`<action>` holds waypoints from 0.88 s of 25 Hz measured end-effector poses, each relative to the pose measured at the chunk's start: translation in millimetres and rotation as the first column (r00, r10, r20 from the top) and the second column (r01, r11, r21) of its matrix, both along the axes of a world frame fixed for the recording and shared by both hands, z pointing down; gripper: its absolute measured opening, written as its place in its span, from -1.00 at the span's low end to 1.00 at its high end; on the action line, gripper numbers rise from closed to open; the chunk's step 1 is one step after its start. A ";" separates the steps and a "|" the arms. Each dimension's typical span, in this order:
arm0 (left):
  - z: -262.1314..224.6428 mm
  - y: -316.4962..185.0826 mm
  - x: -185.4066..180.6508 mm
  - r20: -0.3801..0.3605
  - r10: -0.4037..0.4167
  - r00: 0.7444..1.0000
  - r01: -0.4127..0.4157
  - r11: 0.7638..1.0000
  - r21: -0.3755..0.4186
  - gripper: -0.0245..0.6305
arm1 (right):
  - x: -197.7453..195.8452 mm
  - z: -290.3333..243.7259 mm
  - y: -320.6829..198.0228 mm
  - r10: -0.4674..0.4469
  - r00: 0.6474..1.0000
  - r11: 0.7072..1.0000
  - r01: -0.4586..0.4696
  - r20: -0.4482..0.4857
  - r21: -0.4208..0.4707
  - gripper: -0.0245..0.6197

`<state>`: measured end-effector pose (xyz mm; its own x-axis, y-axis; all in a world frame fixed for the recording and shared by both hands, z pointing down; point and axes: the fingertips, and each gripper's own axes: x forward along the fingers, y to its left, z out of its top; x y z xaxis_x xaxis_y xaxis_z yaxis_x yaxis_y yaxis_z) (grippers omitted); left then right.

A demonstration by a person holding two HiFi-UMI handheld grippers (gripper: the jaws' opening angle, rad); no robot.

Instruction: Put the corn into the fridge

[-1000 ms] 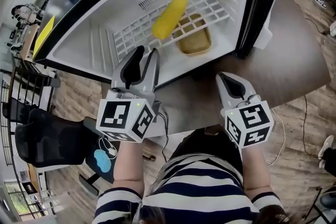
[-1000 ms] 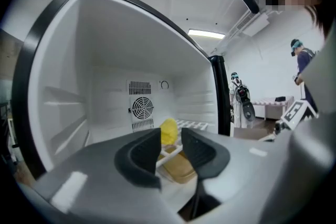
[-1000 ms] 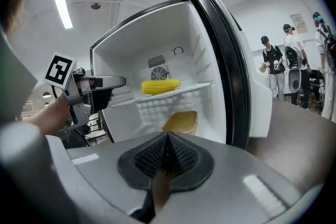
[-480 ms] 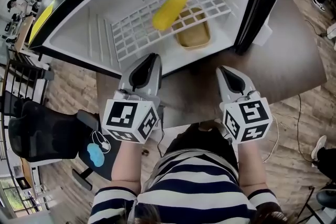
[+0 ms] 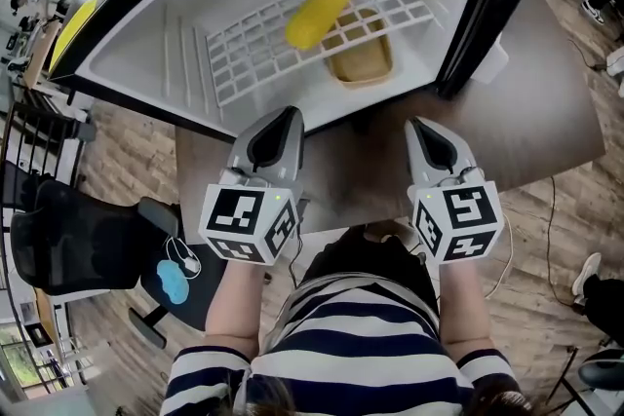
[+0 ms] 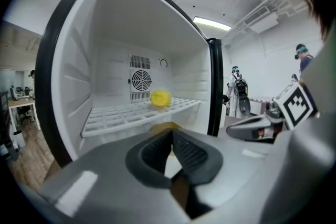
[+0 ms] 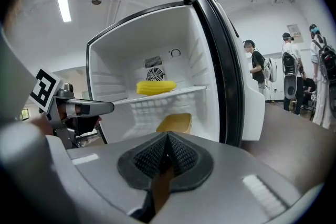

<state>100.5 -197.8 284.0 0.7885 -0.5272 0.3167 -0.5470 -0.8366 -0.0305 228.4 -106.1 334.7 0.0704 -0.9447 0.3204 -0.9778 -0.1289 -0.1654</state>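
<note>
On the wire shelf of the fridge, toward its rear edge, the corn lies flat. Left gripper and right gripper are both clenched on nothing, outside the fridge above the tabletop. Placement appears complete; the door is open.

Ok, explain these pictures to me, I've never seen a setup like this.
There is no robot here. A person holds a gripping tool in each hand. The top-down picture comes from a camera on the person's head. The other two come from cameras riding on the left tool and the right tool, each looking along its own jaws. Both tools are shut and hold nothing. Ahead stands an open fridge. The corn lies on its white wire shelf, with a yellow tub below it.
</note>
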 end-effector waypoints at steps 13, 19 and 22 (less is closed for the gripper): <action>7.9 -2.6 4.6 0.019 0.018 1.000 -0.017 1.000 -0.005 -0.93 | 6.2 -0.8 -3.5 0.014 1.000 1.000 -0.014 0.005 0.002 -0.95; 16.1 1.8 8.0 0.008 0.040 0.999 -0.040 0.999 -0.021 -0.93 | 7.3 5.7 -3.5 0.015 1.000 1.000 -0.015 -0.001 0.005 -0.94; 29.7 2.7 8.2 0.018 0.044 0.999 -0.044 0.999 -0.017 -0.93 | 9.6 16.9 -3.9 0.024 1.000 1.000 -0.024 0.003 0.015 -0.95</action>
<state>108.7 -195.1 313.7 0.8047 -0.4865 0.3402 -0.5091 -0.8603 -0.0259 238.1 -110.0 351.5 0.0927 -0.9474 0.3063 -0.9739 -0.1503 -0.1701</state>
